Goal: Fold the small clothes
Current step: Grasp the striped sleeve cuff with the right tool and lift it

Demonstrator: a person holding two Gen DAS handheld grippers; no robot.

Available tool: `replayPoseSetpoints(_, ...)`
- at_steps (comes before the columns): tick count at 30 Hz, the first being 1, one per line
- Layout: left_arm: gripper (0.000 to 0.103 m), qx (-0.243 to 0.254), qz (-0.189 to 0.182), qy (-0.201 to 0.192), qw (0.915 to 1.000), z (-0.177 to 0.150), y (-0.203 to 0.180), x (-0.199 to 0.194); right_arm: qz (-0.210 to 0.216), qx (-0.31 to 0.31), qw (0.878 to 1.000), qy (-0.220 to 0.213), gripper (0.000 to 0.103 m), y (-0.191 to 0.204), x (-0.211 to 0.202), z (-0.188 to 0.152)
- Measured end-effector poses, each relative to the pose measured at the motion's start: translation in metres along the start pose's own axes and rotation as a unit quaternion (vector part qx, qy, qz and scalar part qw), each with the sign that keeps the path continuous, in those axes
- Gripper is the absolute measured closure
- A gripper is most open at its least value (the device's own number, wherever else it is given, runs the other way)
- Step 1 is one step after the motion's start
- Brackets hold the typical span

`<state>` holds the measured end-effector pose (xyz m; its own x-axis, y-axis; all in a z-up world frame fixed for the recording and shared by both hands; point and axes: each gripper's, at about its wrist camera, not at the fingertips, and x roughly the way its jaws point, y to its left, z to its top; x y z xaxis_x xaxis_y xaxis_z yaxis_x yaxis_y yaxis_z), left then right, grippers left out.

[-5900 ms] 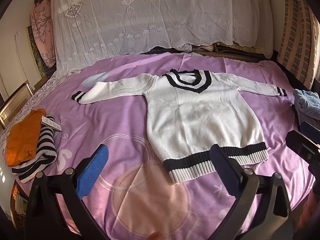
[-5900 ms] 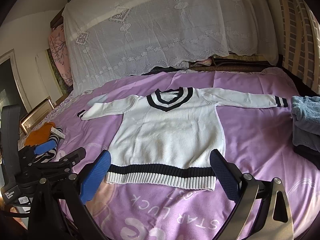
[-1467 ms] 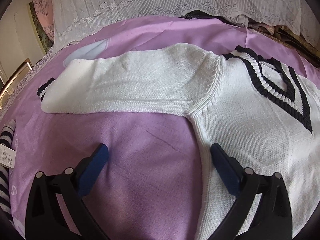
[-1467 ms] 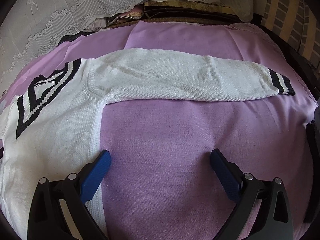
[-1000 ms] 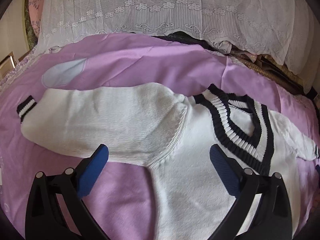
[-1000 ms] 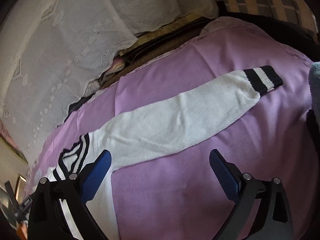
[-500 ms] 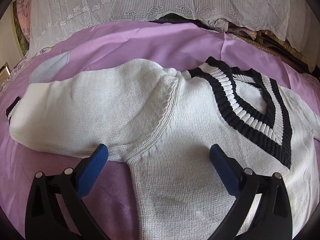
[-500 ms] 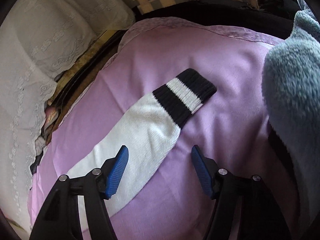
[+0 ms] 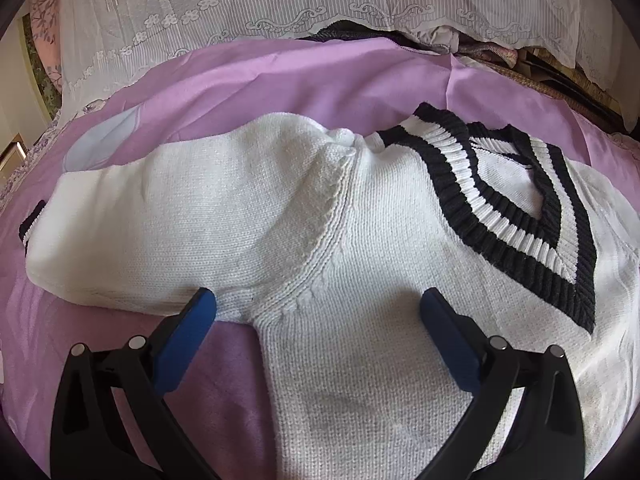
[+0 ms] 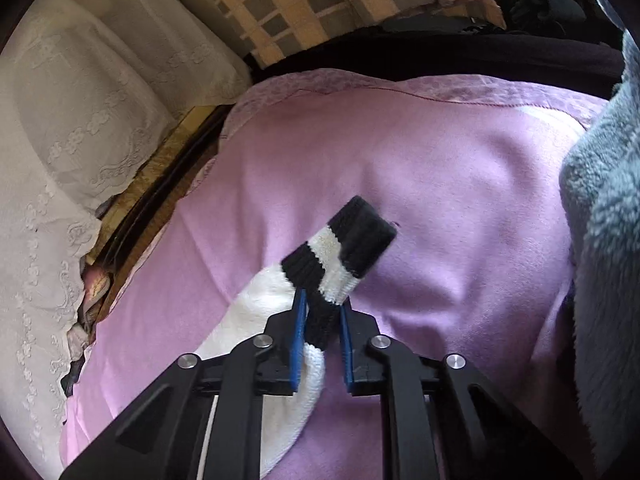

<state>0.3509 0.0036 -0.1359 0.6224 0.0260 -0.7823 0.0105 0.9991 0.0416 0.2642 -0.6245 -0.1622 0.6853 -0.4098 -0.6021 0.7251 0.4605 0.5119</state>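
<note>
One white knit sweater, V-neck trimmed in black and white stripes, lying flat, front up, on the purple bedsheet. Spreading one sleeve out toward the left of the left wrist view, its striped cuff just showing at the far edge. Stretching the other sleeve across the sheet in the right wrist view, ending in a black-and-white ribbed cuff.

Closing the right tool narrowly on that cuff: blue pads pressing the ribbed band from both sides, the end of the cuff sticking out past the fingertips and lifting slightly off the sheet. Holding the left tool wide above the sweater near the armpit seam, one blue pad at the lower edge of the sleeve, the other over the chest; gripping nothing, contact with the knit impossible to tell.

Lying beyond the sweater, at the head of the bed: white lace cloth draped over bedding. Crowding the right edge of the right wrist view: fluffy grey-blue fabric, resting on the sheet well apart from the cuff. Showing behind it: checked beige fabric.
</note>
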Motion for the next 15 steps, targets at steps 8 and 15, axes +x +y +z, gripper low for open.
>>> replayPoseSetpoints(8, 0.004, -0.001, -0.002, 0.0, 1.0, 0.0, -0.001, 0.0, 0.042, -0.013, 0.999, -0.008, 0.091, 0.008, -0.018, -0.002)
replayPoseSetpoints(15, 0.004, -0.003, -0.003, 0.0, 1.0, 0.0, -0.001, 0.001, 0.079, -0.06, 0.995, -0.006, 0.091, 0.038, -0.047, -0.016)
